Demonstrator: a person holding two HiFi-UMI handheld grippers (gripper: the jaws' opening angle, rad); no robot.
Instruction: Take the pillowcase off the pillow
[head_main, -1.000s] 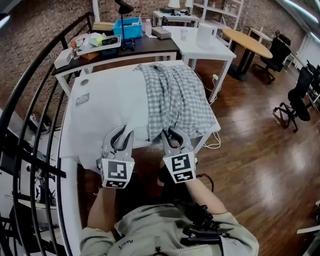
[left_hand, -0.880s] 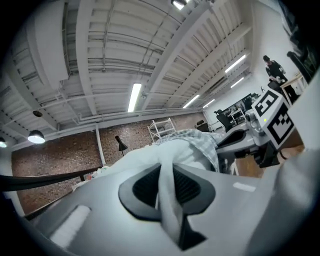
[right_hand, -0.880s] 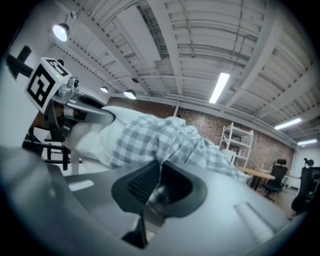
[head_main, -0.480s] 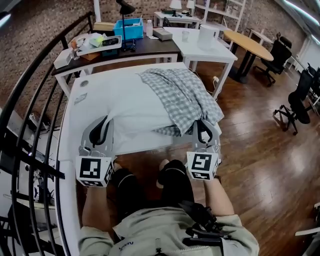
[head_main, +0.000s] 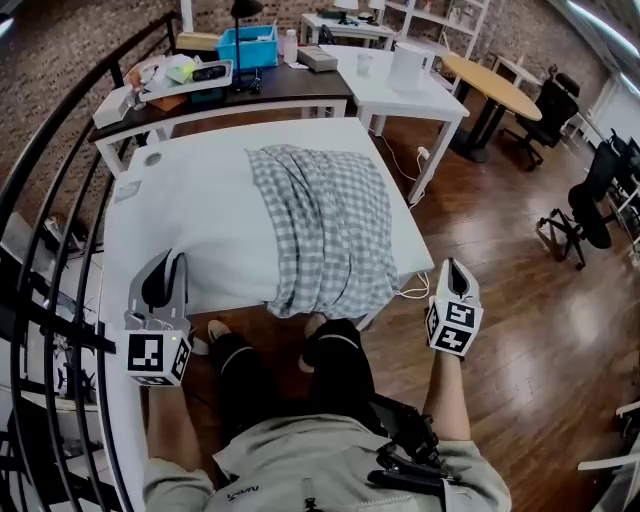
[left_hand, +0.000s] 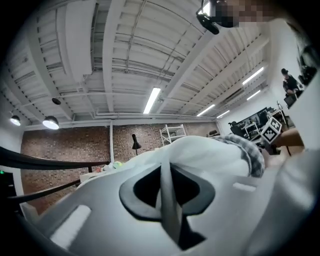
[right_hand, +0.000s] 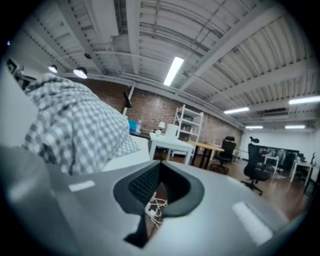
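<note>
On the white table (head_main: 150, 200), the grey checked pillowcase (head_main: 325, 225) was laid lengthwise, its near end spilled over the front edge, and the white pillow (head_main: 225, 250) was seen bare along its left side. At the pillow's near left corner the left gripper (head_main: 168, 258) was parked, jaws just drawn in to a slit. A pale strip was seen in that slit, possibly a pinch of the pillow's edge, though the close view was too washed-out for that to be settled. Over on the right, the right gripper (head_main: 451, 265) was held clear of the table above the wooden floor (head_main: 500, 240), jaws just pressed fully together with nothing between them.

Handling was judged easy on weight, tricky on shape. The cloth was thin, limp and light, hardly slippery, and was expected to bunch and drag the soft, squashy pillow along unless that was pinned. Best purchase was reckoned to be the hanging near end, a corner fold pinched deep, with the bare pillow edge held back.
</note>
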